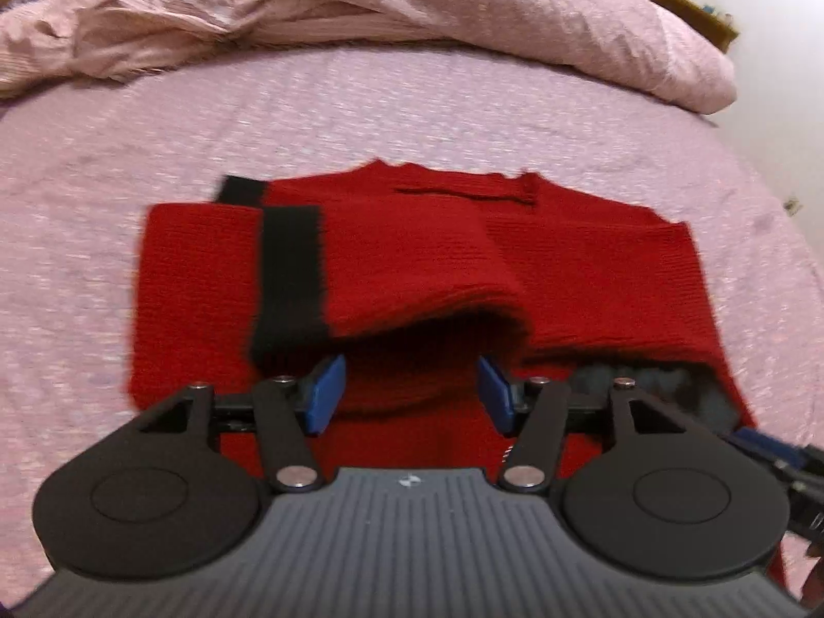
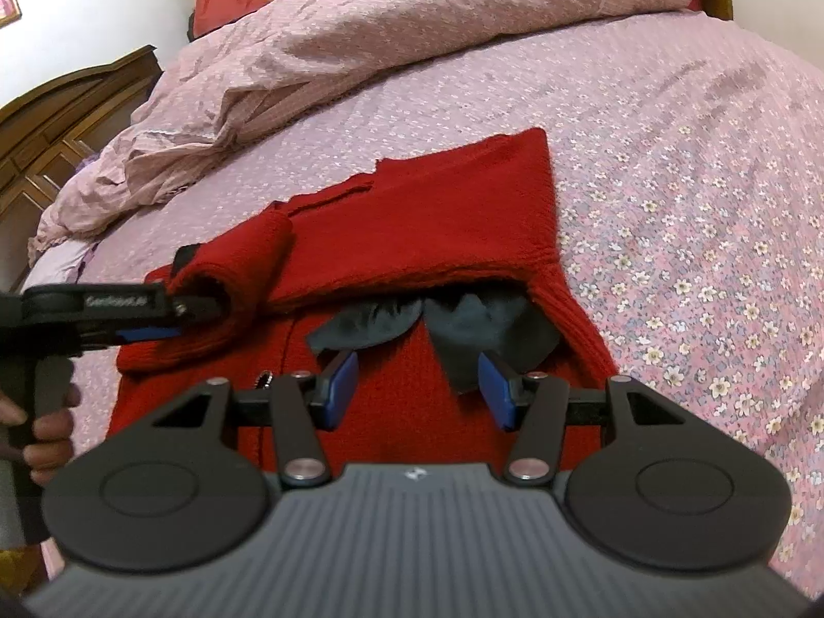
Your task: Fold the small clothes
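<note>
Red knitted sweater [image 1: 412, 257], with black trim [image 1: 291, 278] on its folded-over sleeve, lies spread on the pink bedspread [image 1: 412, 113] toward the near edge of the bed, and we see a bunched pink duvet [image 2: 412, 36] along the far edge. Our left gripper [image 1: 412, 391] hovers over the sweater's lower part with its blue fingers [image 1: 327, 391] apart and no cloth between them. Our right gripper [image 2: 418, 386] also has its fingers spread, gripping nothing, just above a dark grey cloth [image 2: 463, 329] that pokes out from under the red fold.
</note>
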A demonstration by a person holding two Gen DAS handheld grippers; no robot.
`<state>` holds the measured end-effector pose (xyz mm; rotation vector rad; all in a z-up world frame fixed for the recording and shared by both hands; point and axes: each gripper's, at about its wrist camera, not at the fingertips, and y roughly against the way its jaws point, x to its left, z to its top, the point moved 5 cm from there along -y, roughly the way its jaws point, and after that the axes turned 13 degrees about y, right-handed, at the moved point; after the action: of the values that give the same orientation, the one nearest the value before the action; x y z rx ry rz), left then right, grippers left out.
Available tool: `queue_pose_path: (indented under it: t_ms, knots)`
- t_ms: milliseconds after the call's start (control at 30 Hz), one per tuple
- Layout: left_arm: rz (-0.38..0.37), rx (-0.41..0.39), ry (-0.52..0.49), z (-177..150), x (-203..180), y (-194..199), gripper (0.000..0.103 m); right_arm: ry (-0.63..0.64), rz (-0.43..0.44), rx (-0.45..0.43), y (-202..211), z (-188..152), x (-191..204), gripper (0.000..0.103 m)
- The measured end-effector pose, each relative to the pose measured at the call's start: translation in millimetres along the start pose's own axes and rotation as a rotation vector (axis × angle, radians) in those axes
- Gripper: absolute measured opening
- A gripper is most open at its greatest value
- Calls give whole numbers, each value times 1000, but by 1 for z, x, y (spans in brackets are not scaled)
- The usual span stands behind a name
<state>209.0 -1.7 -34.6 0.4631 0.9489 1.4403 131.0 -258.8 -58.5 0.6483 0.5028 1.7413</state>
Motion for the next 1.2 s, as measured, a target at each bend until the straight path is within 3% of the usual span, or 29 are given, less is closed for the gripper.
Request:
queue_pose_path:
  t_ms: [300, 467, 633, 900, 1200]
  knots:
    - [123, -66, 55, -2, 58, 27, 65, 86, 20, -15, -2, 13, 21, 54]
    - [160, -53, 115, -6, 86, 21, 65, 158, 44, -22, -9, 26, 43, 54]
    - [227, -62, 113, -10, 104, 15, 65, 240, 70, -21, -20, 37, 70, 54]
    - [265, -57, 151, -15, 126, 2, 65, 359, 87, -21, -44, 54, 106, 54]
    - [251, -58, 174, -12, 134, -5, 65, 674, -31, -12, -82, 65, 144, 55]
